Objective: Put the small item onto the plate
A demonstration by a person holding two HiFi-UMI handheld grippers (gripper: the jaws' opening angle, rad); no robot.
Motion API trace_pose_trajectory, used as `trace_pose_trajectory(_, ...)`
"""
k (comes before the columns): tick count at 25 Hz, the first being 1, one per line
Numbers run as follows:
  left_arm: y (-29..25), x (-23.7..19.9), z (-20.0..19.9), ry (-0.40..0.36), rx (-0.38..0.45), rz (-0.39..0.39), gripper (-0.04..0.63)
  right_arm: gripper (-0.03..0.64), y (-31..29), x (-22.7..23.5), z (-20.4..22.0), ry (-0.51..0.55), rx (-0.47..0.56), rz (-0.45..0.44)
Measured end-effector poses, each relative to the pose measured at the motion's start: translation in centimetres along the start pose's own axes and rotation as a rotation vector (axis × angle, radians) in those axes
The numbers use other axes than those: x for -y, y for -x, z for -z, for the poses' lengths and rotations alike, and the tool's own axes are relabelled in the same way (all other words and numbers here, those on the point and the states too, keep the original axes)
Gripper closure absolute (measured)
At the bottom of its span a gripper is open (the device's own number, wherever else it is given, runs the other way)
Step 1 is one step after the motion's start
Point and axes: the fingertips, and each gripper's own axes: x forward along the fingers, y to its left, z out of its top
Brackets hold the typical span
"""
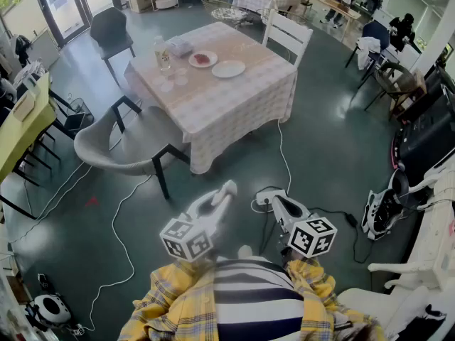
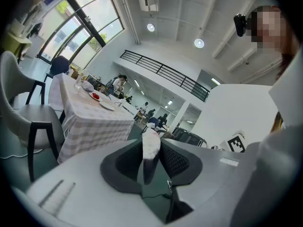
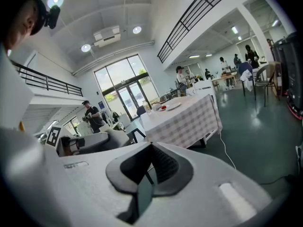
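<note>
A table with a checked cloth stands well ahead of me. On it lie an empty white plate and a second plate with something red on it. Both also show small and far off in the gripper views, the white plate and the plate with the red thing. A clear bottle and small clear cups stand at the table's left side. My left gripper hangs over the floor near my body, jaws slightly apart with nothing between them. My right gripper is beside it, jaws together and empty.
A grey chair stands at the table's near left, a white chair behind it and a dark chair at the far left. Cables trail over the floor. White equipment sits at the right. People stand in the background.
</note>
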Motion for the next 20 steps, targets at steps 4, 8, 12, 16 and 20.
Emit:
trace_pose_trajectory(4, -0.07, 0.17, 0.02, -0.001, -0.002, -0.001, 0.492, 0.62, 0.04, -0.22, -0.26, -0.011, 0.007, -0.018)
trace_pose_trajectory(8, -0.17, 0.37, 0.11, -0.005, -0.006, 0.002, 0.492, 0.62, -0.03, -0.36, -0.43, -0.016, 0.013, -0.028)
trace_pose_trajectory(12, -0.23, 0.47, 0.08, -0.005, -0.006, 0.001, 0.492, 0.62, -0.11, -0.34, -0.47, -0.013, 0.007, -0.028)
trace_pose_trajectory(16, -0.39, 0.37, 0.32, -0.004, -0.008, -0.004, 0.492, 0.62, -0.27, -0.14, -0.29, -0.017, 0.002, -0.03)
trace_pose_trajectory(20, -0.65, 0.46, 0.62, 0.001, -0.011, -0.008, 0.492, 0.62, -0.25, 0.27, -0.19, -0.024, -0.003, -0.032)
